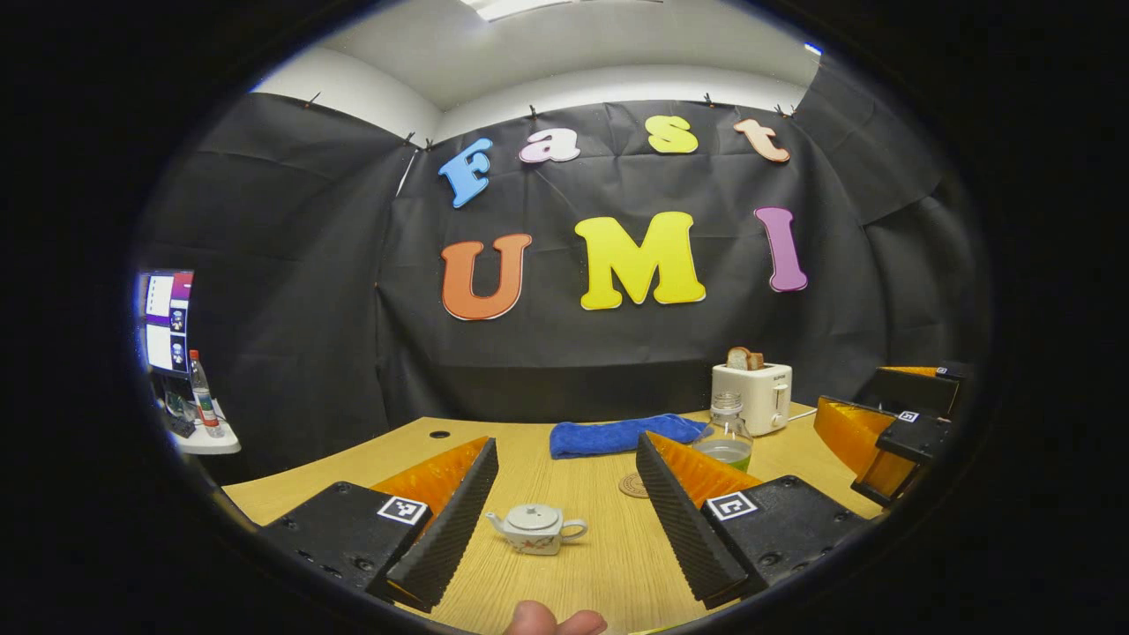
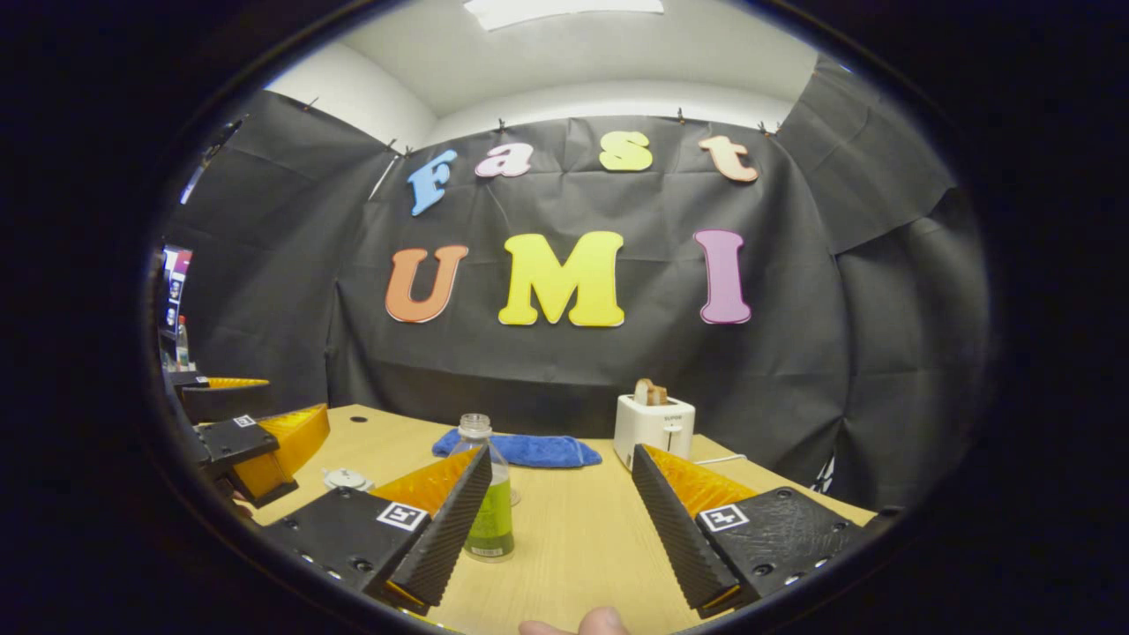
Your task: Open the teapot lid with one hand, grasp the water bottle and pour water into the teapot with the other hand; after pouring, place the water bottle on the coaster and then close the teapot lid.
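Observation:
A small white teapot point(image 1: 536, 527) with its lid on stands on the wooden table point(image 1: 582, 582), between the wide-apart fingers of my left gripper point(image 1: 564, 525), which is open and empty. A round coaster point(image 1: 632, 485) lies beyond it. The clear water bottle point(image 1: 727, 434) with green liquid and no cap stands to the right of the coaster. In the right gripper view the bottle point(image 2: 488, 494) stands by the left finger of my right gripper point(image 2: 560, 520), open and empty. The teapot point(image 2: 347, 479) sits further left, near the other gripper point(image 2: 256, 445).
A blue towel point(image 1: 622, 434) lies at the back of the table, beside a white toaster point(image 1: 752, 395) with bread in it. A side shelf point(image 1: 207, 437) at far left holds a bottle and a screen. A fingertip point(image 1: 551, 620) shows at the bottom edge.

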`<state>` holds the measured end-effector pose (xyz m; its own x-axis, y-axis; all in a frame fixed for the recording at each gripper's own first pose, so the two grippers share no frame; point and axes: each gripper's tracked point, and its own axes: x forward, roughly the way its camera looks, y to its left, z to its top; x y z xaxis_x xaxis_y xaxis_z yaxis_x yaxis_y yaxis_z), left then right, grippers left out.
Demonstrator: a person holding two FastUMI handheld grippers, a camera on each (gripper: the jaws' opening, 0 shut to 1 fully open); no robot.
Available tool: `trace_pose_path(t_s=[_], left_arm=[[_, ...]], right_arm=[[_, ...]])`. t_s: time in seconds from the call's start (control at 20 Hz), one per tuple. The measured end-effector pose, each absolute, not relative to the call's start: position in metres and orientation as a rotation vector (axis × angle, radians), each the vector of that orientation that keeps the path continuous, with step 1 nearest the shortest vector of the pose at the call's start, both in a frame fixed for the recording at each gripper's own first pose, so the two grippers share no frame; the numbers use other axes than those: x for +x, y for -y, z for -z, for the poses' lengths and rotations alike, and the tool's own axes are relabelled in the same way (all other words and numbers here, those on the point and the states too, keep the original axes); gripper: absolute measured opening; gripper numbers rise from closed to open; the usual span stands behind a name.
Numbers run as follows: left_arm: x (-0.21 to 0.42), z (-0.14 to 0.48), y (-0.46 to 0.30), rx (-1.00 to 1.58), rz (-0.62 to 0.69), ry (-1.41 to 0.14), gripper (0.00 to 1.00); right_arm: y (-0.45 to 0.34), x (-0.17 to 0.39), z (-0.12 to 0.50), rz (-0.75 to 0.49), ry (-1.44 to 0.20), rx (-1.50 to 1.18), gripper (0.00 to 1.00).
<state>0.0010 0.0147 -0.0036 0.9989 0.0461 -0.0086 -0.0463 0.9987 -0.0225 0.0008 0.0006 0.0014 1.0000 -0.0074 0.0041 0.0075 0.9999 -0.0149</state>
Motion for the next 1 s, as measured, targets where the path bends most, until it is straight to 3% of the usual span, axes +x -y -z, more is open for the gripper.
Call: trace_pose_path(t_s=[0.7, 1.0], left_arm=[[0.047, 0.094, -0.047, -0.078, -0.07, -0.239, 0.99], [0.072, 0.126, -0.047, -0.088, -0.055, -0.352, 0.83]], right_arm=[[0.018, 0.012, 0.032, 0.017, -0.094, 0.001, 0.96], [0.04, 0.017, 0.045, 0.058, -0.144, 0.042, 0.95]])
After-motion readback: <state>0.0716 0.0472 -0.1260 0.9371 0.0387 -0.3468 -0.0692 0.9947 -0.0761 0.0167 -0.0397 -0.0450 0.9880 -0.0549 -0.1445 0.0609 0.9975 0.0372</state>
